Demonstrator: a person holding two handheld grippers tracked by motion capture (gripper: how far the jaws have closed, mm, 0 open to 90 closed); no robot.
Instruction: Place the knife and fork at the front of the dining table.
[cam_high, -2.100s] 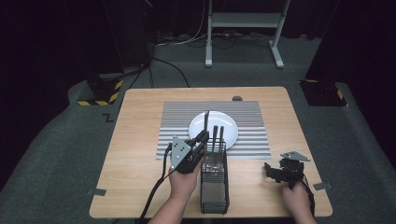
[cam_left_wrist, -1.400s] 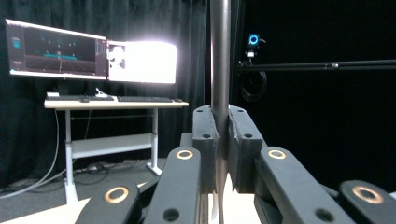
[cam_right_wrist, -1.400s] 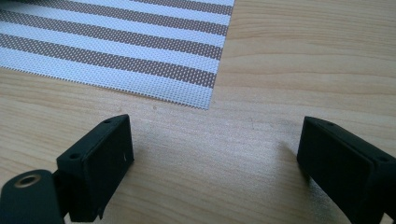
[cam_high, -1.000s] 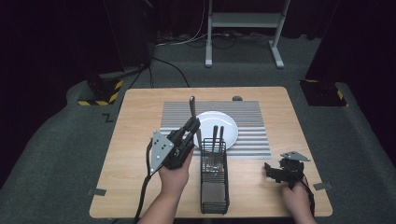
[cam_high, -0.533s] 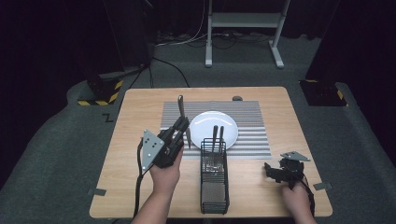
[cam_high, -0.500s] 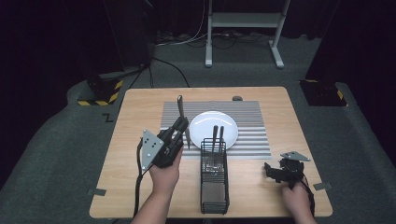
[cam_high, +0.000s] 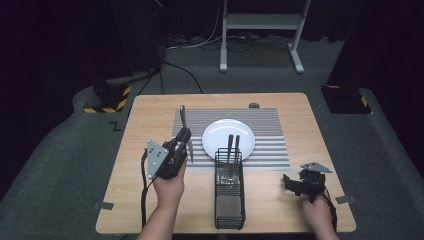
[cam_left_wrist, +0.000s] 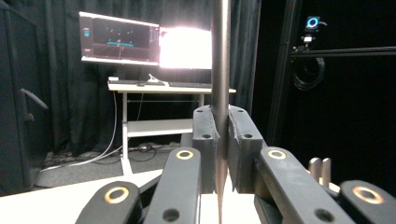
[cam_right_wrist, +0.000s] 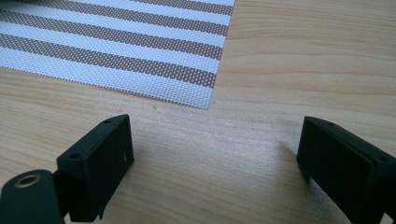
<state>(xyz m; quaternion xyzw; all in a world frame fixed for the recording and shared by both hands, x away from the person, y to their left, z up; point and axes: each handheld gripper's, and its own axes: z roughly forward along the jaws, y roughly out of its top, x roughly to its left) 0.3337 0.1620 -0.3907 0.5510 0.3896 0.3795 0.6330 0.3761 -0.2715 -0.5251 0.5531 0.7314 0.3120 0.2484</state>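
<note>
High view. The left gripper (cam_high: 184, 141) is clamped on a slim metal utensil (cam_high: 182, 116), a knife by the look of it, held upright over the left part of the striped mat (cam_high: 270, 150), just left of the plate (cam_high: 228, 137). Its end stands above the jaws. A black wire caddy (cam_high: 229, 187) sits on the table (cam_high: 140, 200) at the mat's near edge, with two more handles (cam_high: 233, 144) sticking up from it. My read: one piece is out of the caddy and not yet laid down, two remain, so the setting is early on. The right gripper (cam_high: 292, 183) rests low on the wood at the near right, nothing in it.

Left gripper view. The black jaws stand close together, pinching the utensil (cam_left_wrist: 220, 70) between ribbed pads (cam_left_wrist: 205, 140). The shaft is smooth, dull grey steel, round in section where it shows, tapering to a thin edge below the pads. The jaw arms are matte plastic with brass-ringed pivots. The two caddy handles (cam_left_wrist: 319, 169) peek in at lower right. Behind are a desk and lit monitors.

Right gripper view. The jaws stand wide apart, empty, over pale wood (cam_right_wrist: 280, 70) with fine grain. The mat corner (cam_right_wrist: 140, 56) shows as woven mesh in white and brown bands.
</note>
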